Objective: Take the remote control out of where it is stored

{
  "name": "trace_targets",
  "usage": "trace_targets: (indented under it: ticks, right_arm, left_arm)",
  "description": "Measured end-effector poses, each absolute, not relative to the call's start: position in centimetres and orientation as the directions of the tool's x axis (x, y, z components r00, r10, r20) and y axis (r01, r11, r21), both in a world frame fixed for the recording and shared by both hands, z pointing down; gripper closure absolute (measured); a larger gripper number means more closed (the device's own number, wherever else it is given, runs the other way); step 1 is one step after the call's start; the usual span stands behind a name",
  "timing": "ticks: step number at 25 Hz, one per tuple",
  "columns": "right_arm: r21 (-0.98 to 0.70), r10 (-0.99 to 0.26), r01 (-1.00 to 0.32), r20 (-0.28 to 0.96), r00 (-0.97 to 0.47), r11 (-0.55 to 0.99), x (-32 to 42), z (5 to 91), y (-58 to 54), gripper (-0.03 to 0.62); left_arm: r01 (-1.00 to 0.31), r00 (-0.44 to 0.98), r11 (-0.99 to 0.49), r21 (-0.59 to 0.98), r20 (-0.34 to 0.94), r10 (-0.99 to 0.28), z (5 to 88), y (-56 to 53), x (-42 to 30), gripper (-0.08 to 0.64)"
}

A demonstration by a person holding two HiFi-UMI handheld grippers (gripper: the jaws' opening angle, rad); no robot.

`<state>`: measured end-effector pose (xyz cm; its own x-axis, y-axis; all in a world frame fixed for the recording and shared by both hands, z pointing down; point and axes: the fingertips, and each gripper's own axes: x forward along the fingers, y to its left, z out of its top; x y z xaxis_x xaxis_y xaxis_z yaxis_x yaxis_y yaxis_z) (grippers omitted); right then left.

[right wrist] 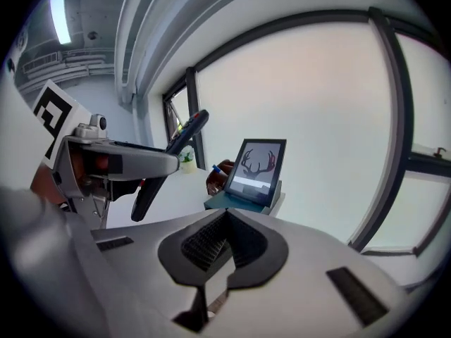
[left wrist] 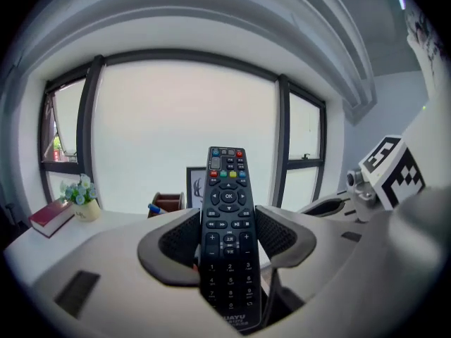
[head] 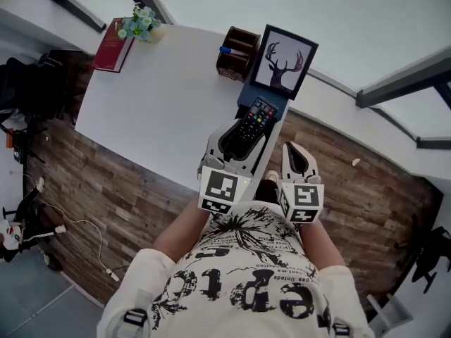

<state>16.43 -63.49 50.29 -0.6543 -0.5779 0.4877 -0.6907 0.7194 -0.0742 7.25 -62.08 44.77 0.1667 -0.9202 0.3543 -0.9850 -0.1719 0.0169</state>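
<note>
Closest to the head camera is the person's printed T-shirt (head: 246,280), with both grippers just past it. The left gripper (left wrist: 227,232) is clamped on the remote control (left wrist: 227,189), pads on its two long edges around the number keys. So the remote's long axis runs straight along the jaws, with the coloured-button end sticking out toward the deer picture (head: 285,62) and the teal stand (head: 255,96) under it.

From the right gripper view the remote is tilted up in the air, not touching the tabletop (head: 162,97). I'd say it's out of storage already. The right gripper (right wrist: 224,241) sits just beside it on the right, jaws together with nothing in them. The left one has the job, and the bare tabletop is off to its left.
</note>
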Motion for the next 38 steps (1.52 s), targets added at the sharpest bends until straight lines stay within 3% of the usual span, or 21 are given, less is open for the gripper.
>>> trace_targets:
  ticks: [9, 14, 20, 38]
  right_arm:
    - [-0.047, -0.735, -0.775, 0.286, -0.615, 0.630, 14.7, 44.1, -62.6, 0.591]
    - [-0.030, -0.787, -0.808, 0.207, -0.581, 0.588, 14.7, 42.1, -60.6, 0.591]
    - [-0.018, -0.798, -0.811, 0.164, -0.580, 0.585, 14.4, 40.0, -59.8, 0.591]
    - [0.008, -0.805, -0.821, 0.205, -0.557, 0.571, 15.0, 40.8, -59.5, 0.591]
  left_arm:
    - [-0.972, 0.227, -0.229, -0.044, 0.039, -0.973, 36.0, -59.4, 4.9, 0.305]
    - [-0.961, 0.271, -0.269, -0.058, -0.029, -0.962, 33.4, -57.6, 4.6, 0.305]
    - [-0.957, 0.290, -0.289, -0.029, -0.048, -0.956, 32.8, -56.7, 4.1, 0.305]
    - [-0.952, 0.300, -0.298, 0.074, 0.012, -0.954, 35.3, -57.1, 3.7, 0.305]
